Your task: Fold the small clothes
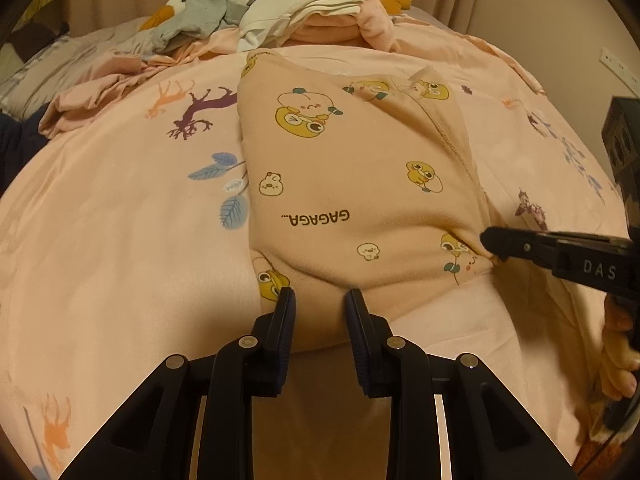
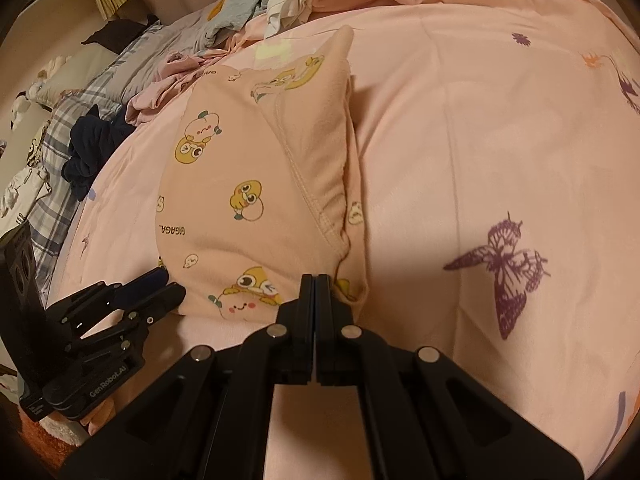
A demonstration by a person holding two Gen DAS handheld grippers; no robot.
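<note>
Black left gripper (image 1: 320, 300), fingers partly spread, straddles the near hem of the folded peach fleece garment with cartoon duck print (image 1: 352, 184). Right gripper (image 2: 316, 280), fingers pressed together, pinches its near corner. Garment lies on pink printed bedsheet (image 2: 480, 140); heaped clothes pile (image 1: 304, 12) beyond it.

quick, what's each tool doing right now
left tool: jaws apart, straddling the near edge of the peach printed garment, not clamped.
right tool: shut on that garment's near corner.
</note>
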